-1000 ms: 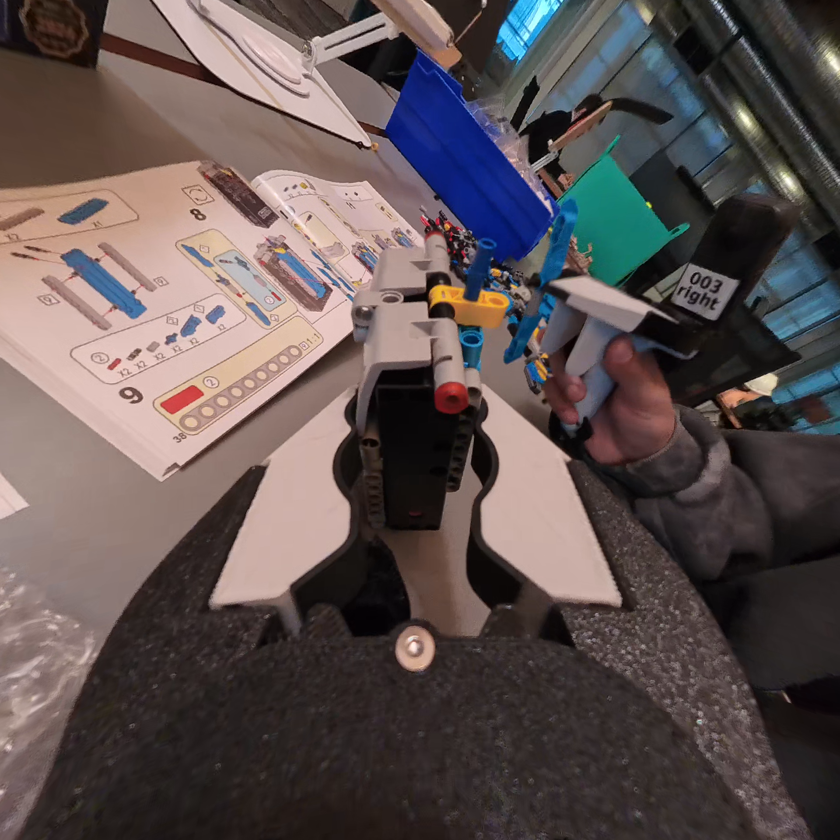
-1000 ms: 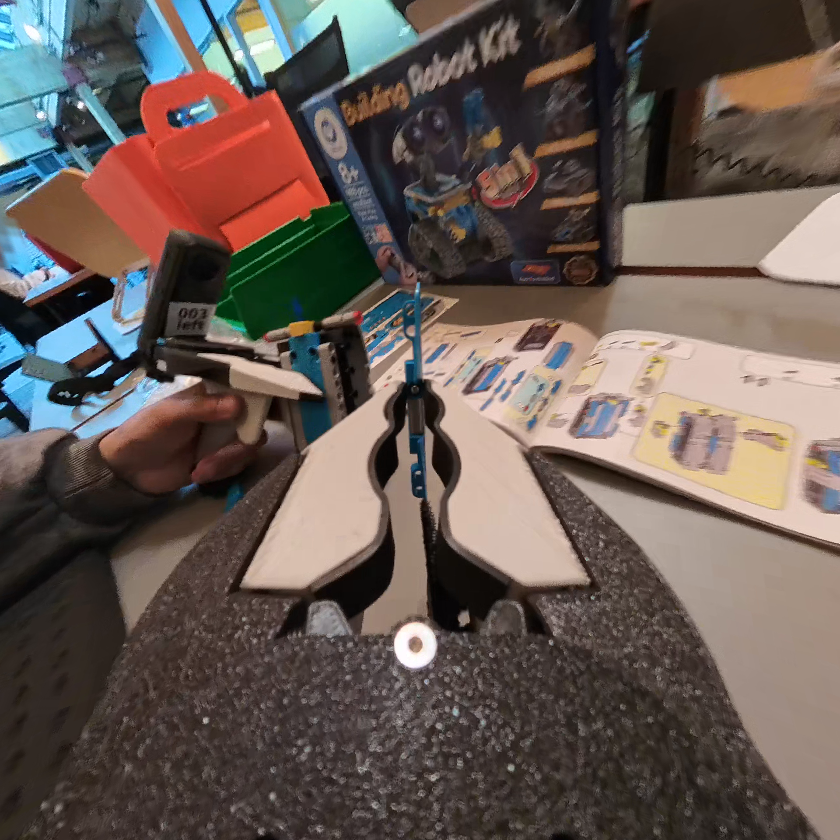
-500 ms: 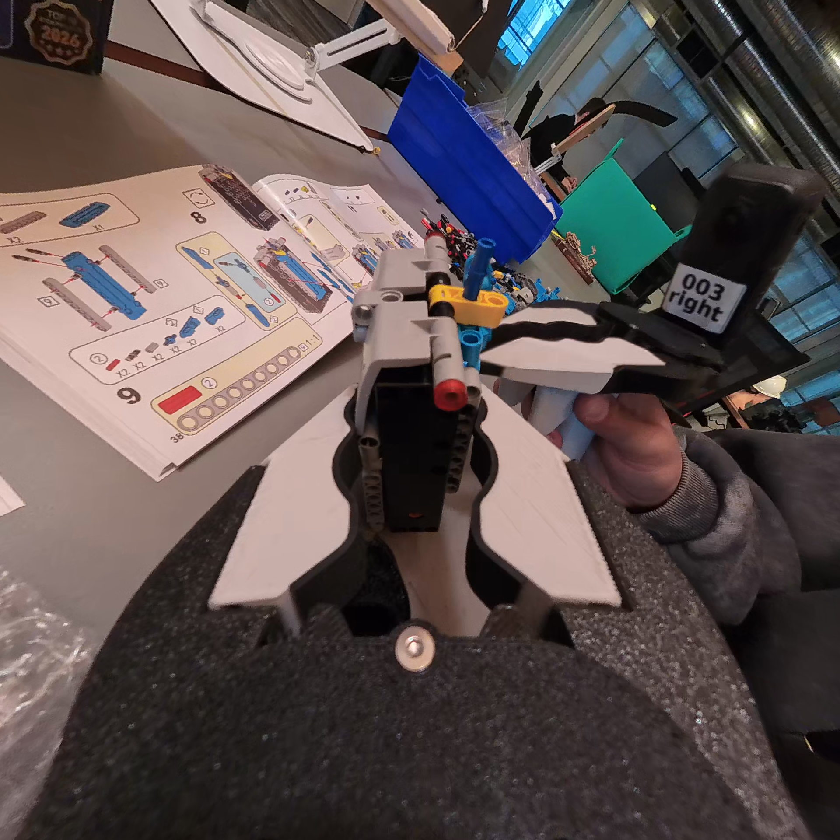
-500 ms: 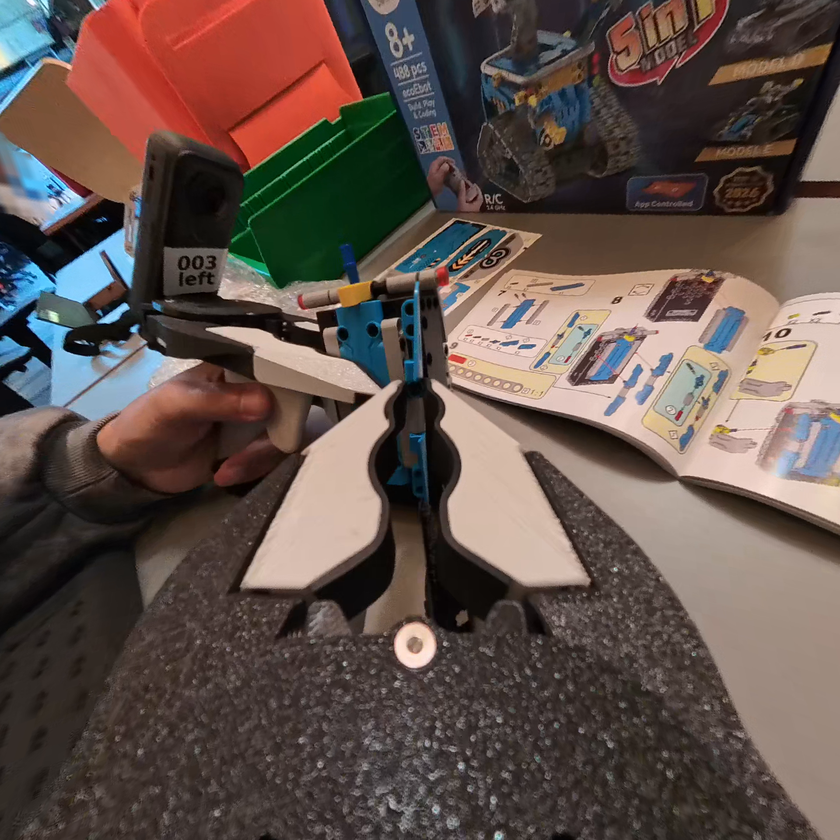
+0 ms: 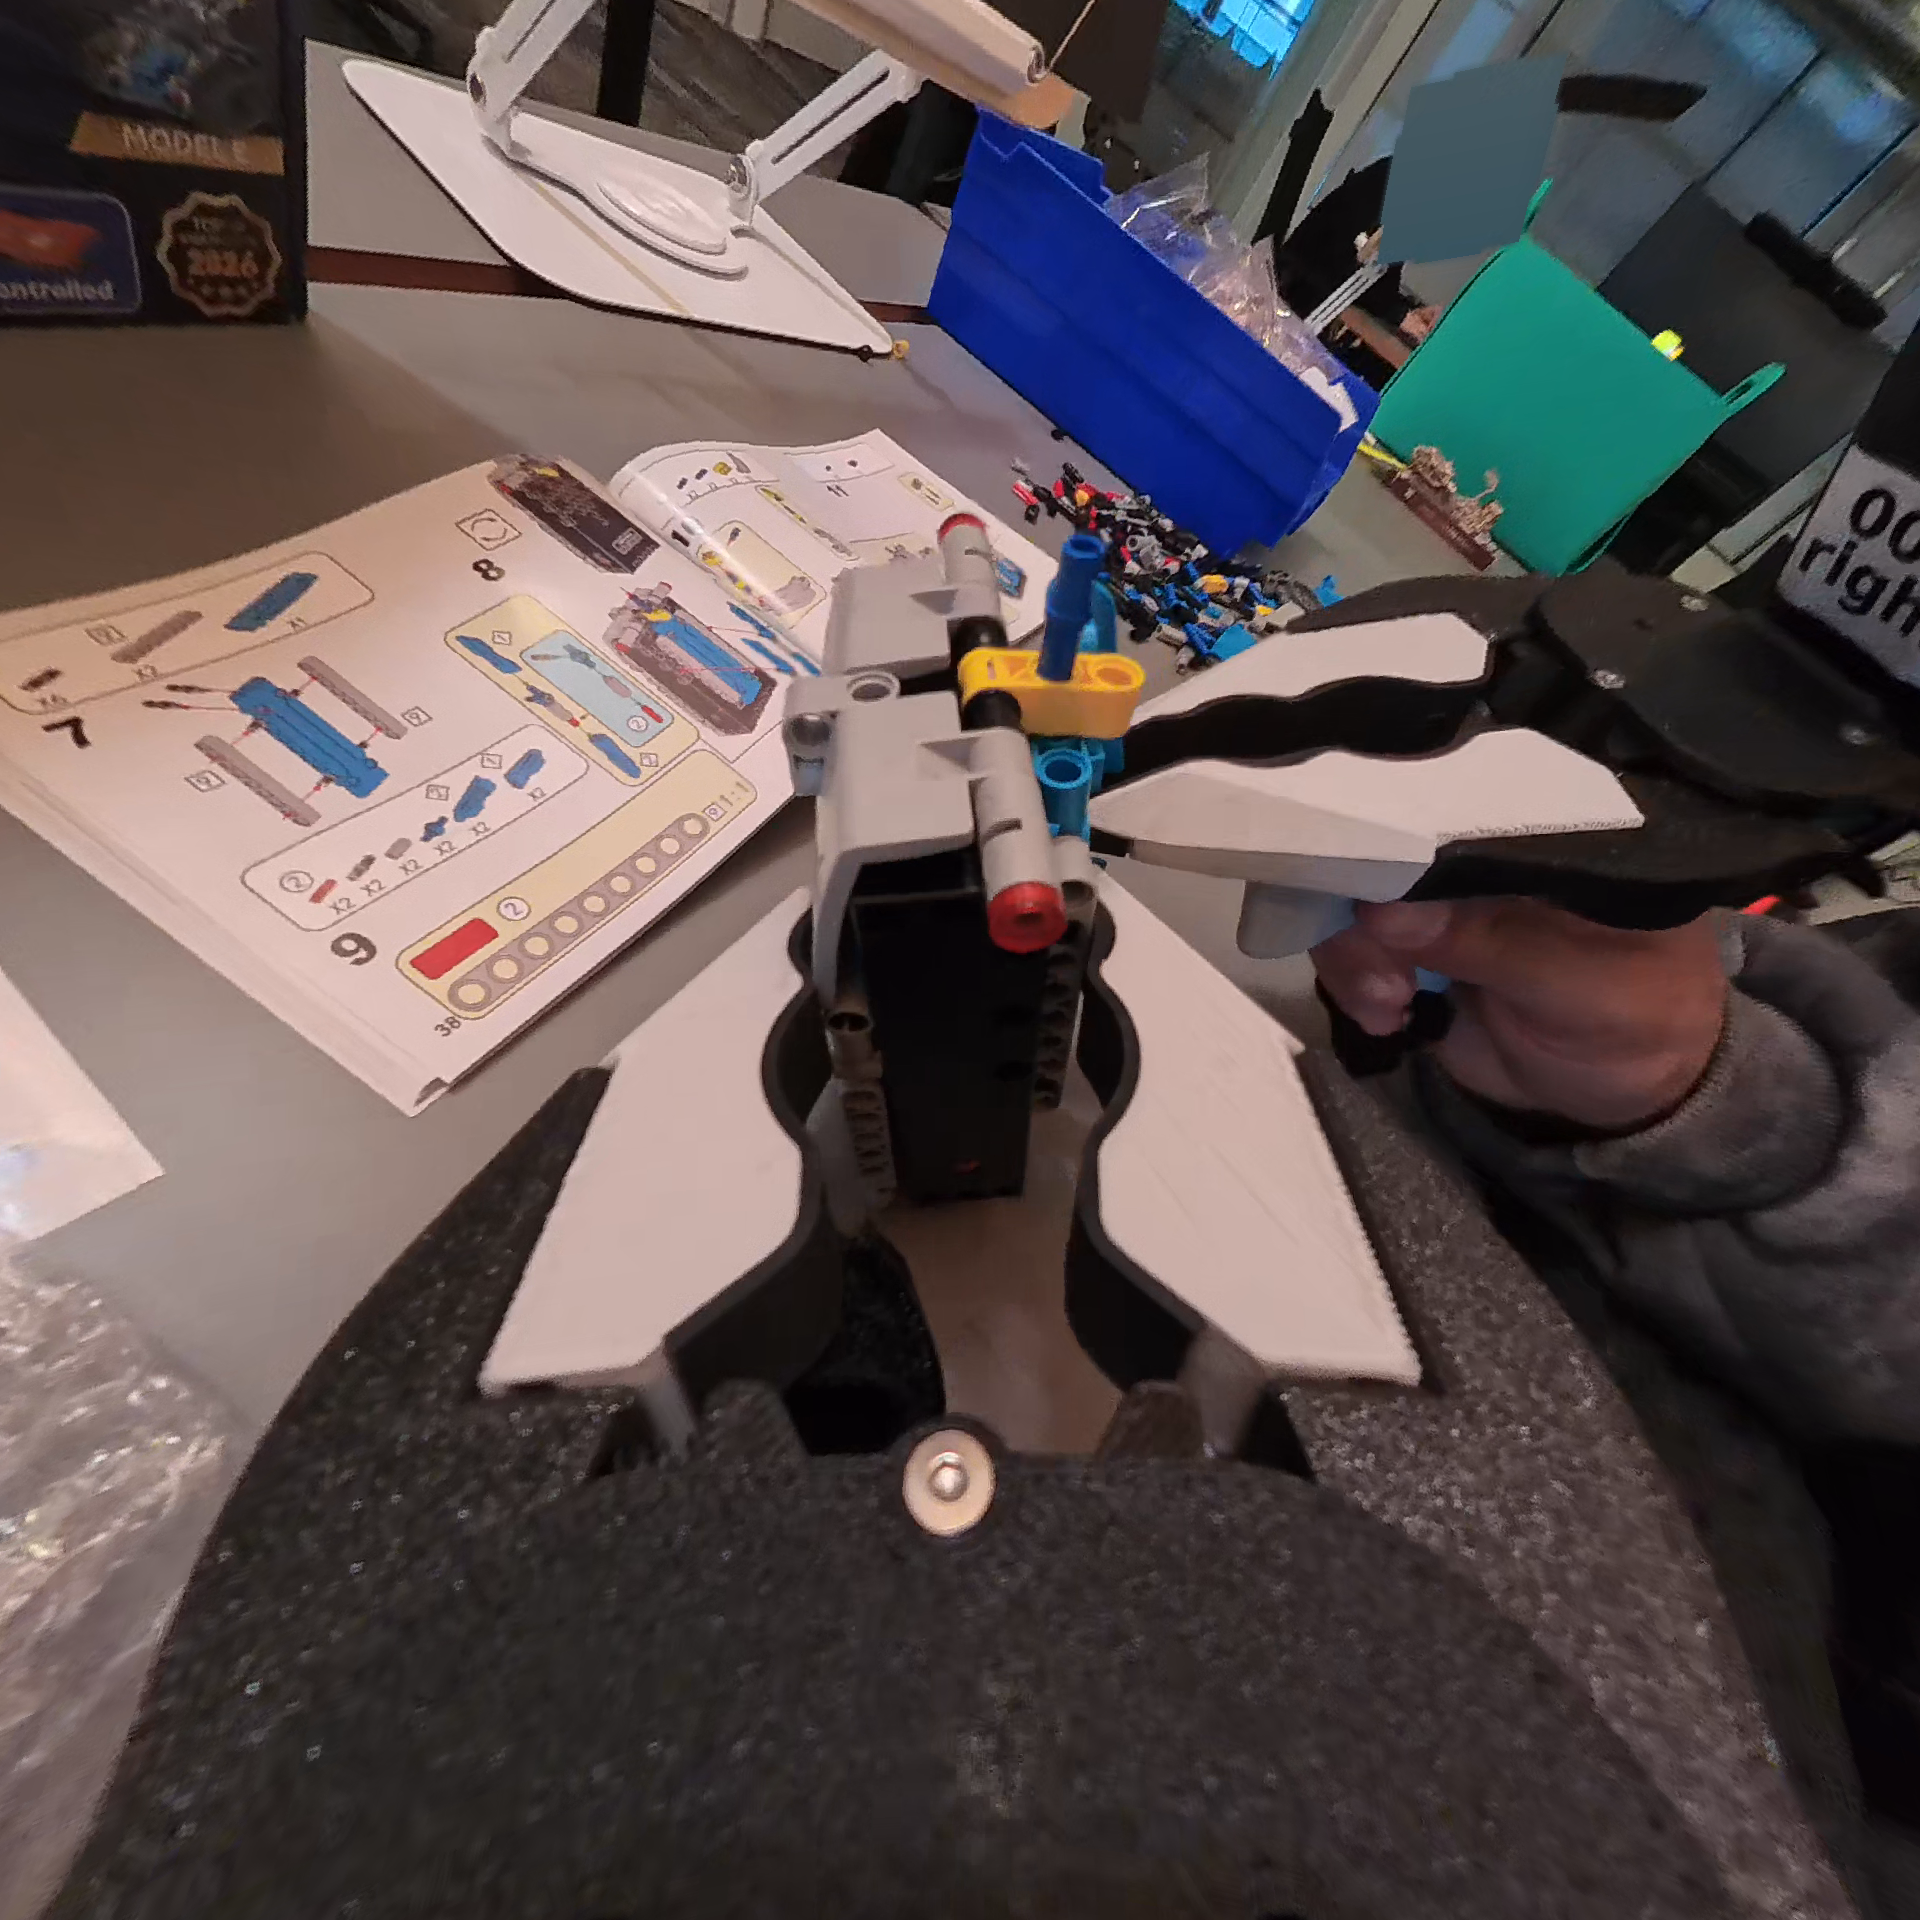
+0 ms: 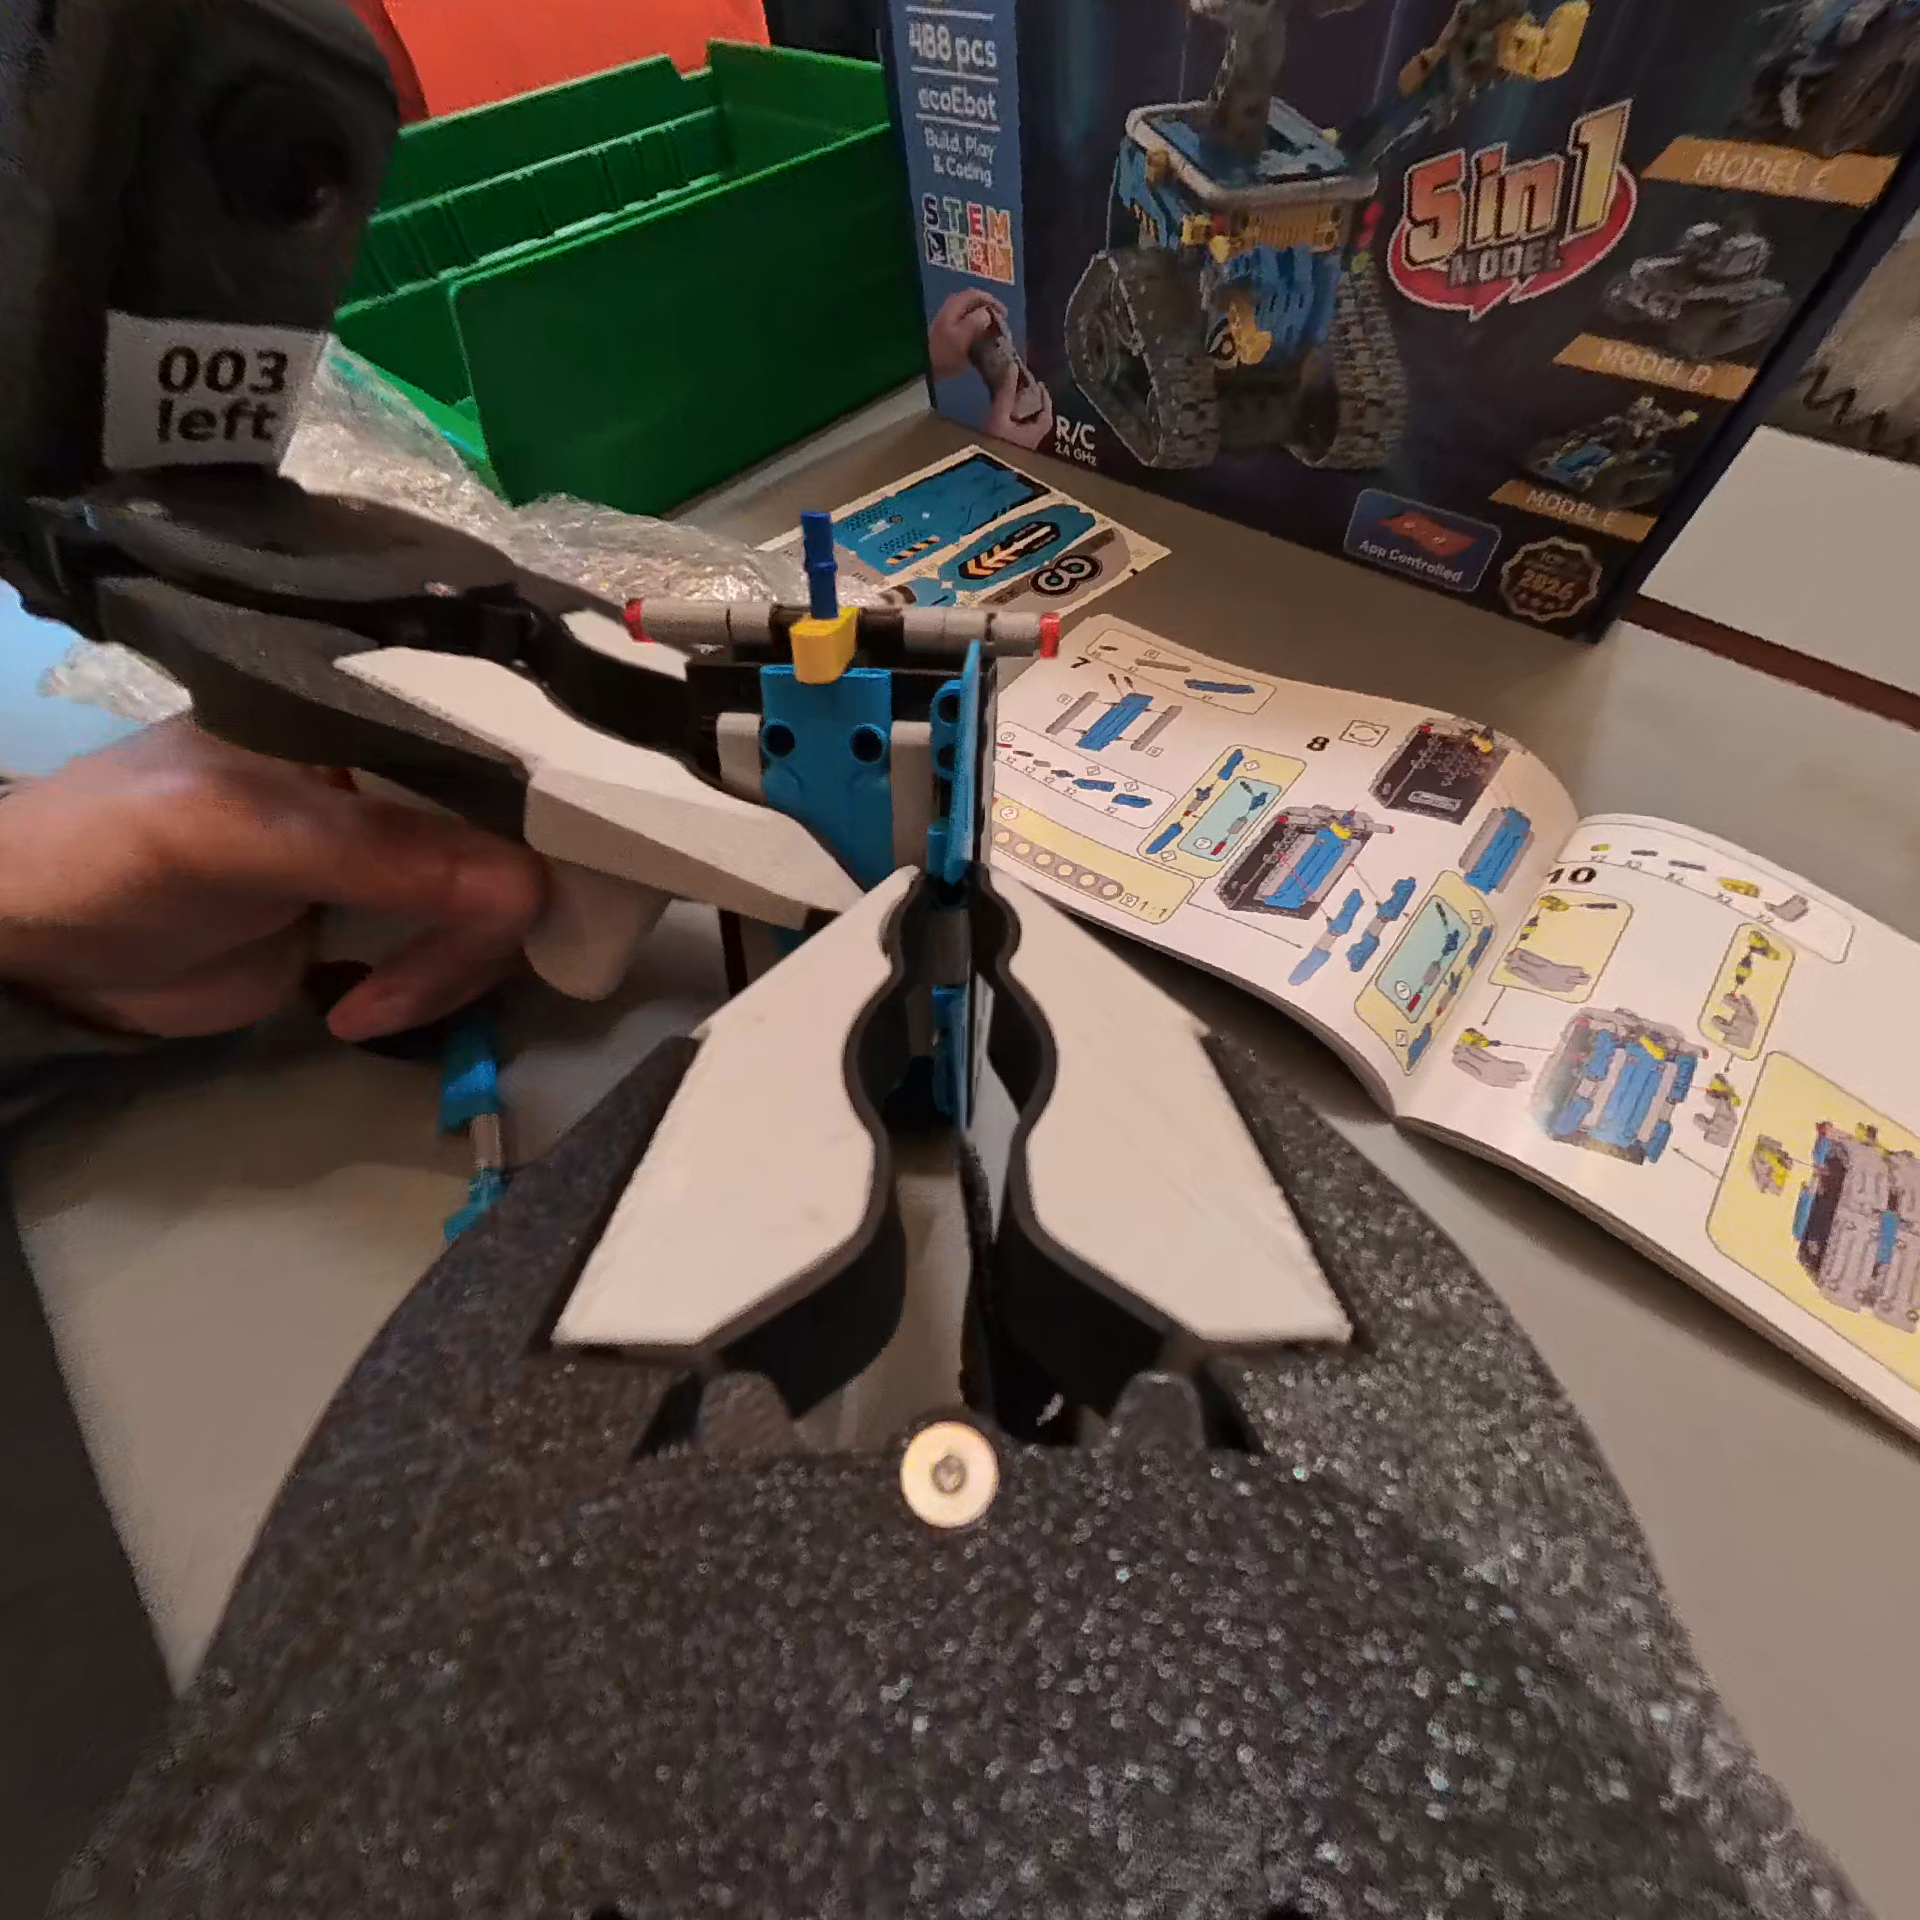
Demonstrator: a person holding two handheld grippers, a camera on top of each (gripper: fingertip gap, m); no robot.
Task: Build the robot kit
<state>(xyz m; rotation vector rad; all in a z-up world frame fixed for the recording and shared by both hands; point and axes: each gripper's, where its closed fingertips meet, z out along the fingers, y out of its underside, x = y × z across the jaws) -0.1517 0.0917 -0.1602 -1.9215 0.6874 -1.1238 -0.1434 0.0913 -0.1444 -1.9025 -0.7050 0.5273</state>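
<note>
Holding loose bags: blue bin (image 5: 1122, 343)

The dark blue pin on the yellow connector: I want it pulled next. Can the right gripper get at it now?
Probably not: the right gripper is shut on a thin blue beam. The dark blue pin itself stands clear on the yellow connector.

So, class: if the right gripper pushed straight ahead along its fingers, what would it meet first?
The right gripper, shut on a thin blue plastic beam, points at the black-and-grey brick assembly held in the left gripper. The beam's tip would probably meet its blue side panel first; depth is unclear.
</note>
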